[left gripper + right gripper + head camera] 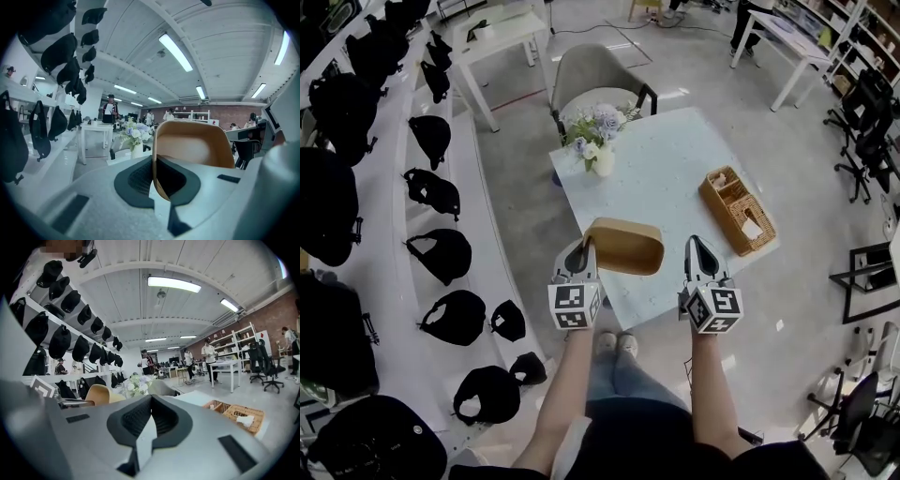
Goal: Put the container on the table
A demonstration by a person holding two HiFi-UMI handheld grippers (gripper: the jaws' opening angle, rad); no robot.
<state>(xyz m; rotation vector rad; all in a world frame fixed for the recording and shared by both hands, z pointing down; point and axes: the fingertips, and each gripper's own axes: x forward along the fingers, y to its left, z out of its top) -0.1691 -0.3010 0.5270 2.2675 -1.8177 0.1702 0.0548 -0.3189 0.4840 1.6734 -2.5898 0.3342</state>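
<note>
We have the container (pixel 628 246) pinched by 1 thin wall in our left gripper (pixel 586 246), held above the near edge of the table (pixel 675 169). Our right gripper (pixel 701 248) is empty, its fingers pressed together. With only 1 rim clamped, the container could swing or slip free. Set down this close to the edge, it could tip off toward our feet.

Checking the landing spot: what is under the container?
The table, its near left edge showing around the container. The patch straight beneath is covered, so unseen.
</note>
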